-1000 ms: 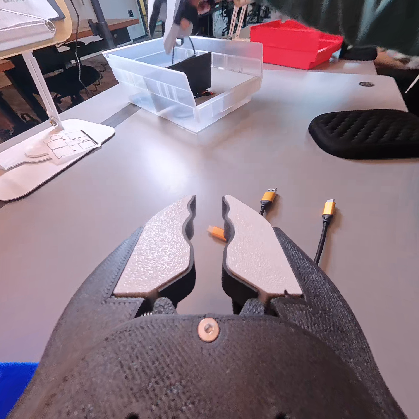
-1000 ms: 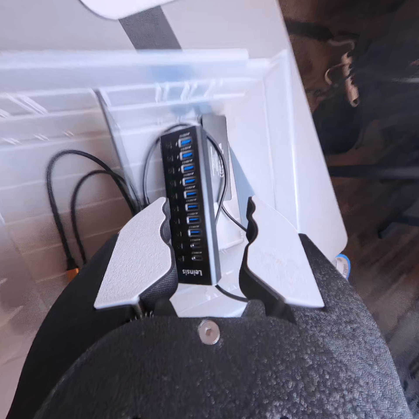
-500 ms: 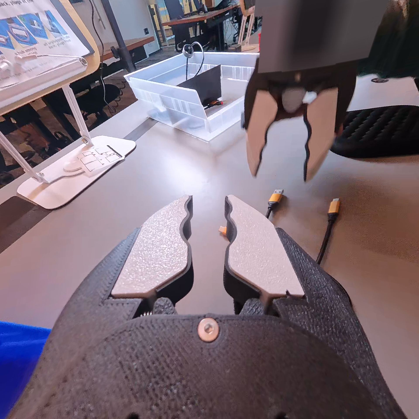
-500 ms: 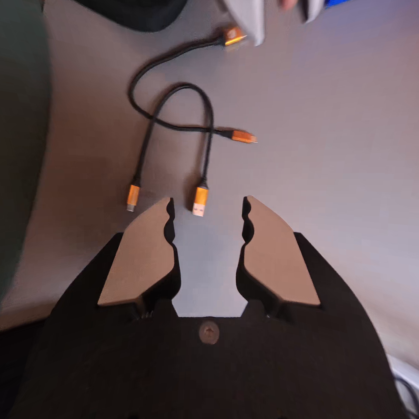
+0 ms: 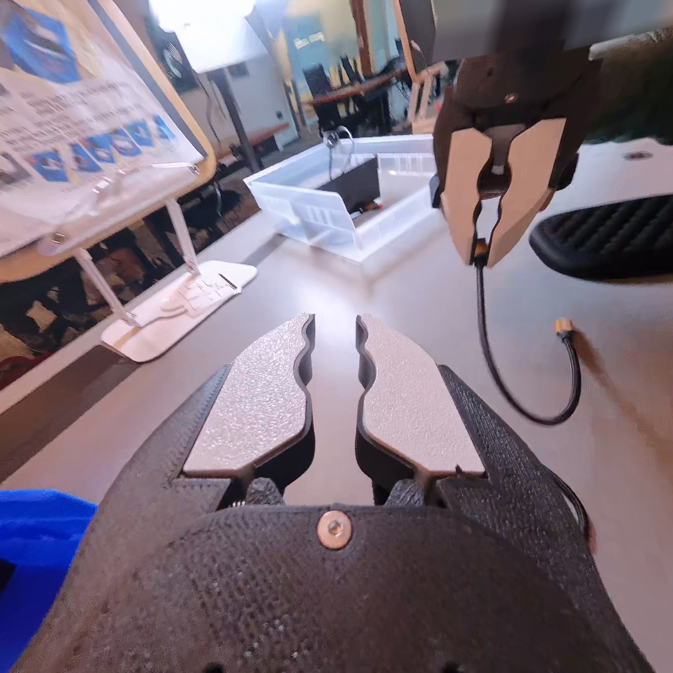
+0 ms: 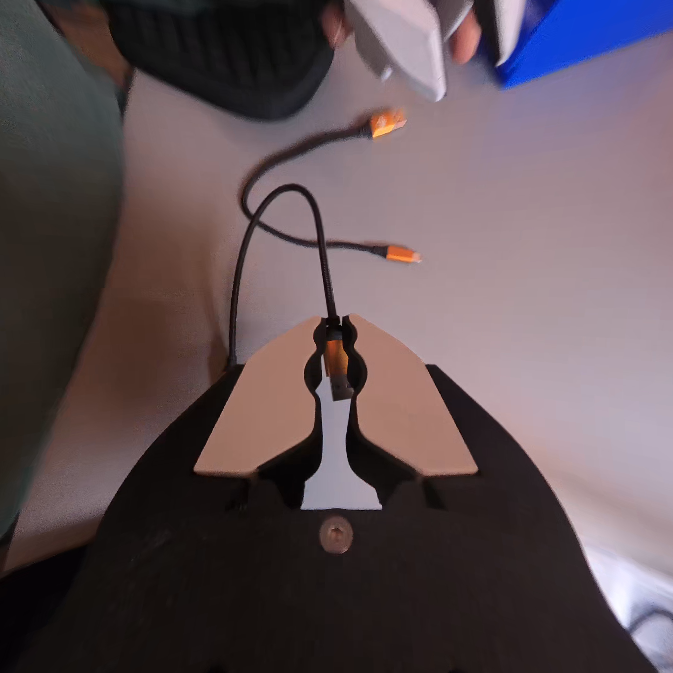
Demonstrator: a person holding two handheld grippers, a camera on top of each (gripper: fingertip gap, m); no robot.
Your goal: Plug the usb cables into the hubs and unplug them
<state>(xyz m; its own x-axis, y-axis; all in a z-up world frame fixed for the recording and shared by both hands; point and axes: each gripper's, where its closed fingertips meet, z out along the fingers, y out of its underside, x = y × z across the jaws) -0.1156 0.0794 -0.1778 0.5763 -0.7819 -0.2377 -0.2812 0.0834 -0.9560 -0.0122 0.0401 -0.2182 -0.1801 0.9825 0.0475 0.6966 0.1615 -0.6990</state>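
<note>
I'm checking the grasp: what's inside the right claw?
The right claw is shut on an orange USB plug, its black cable trailing out. The plug's metal tip shows; its sides are covered by the fingers.

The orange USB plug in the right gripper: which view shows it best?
Right wrist view: the USB plug lies close and unobstructed between the right gripper fingers. Left wrist view shows only an orange sliver at the fingertips, its cable hanging.

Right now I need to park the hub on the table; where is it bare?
Bare: table between the stand base, clear bin and left gripper. Crowded: right, around the orange-ended cables and black pad.
</note>
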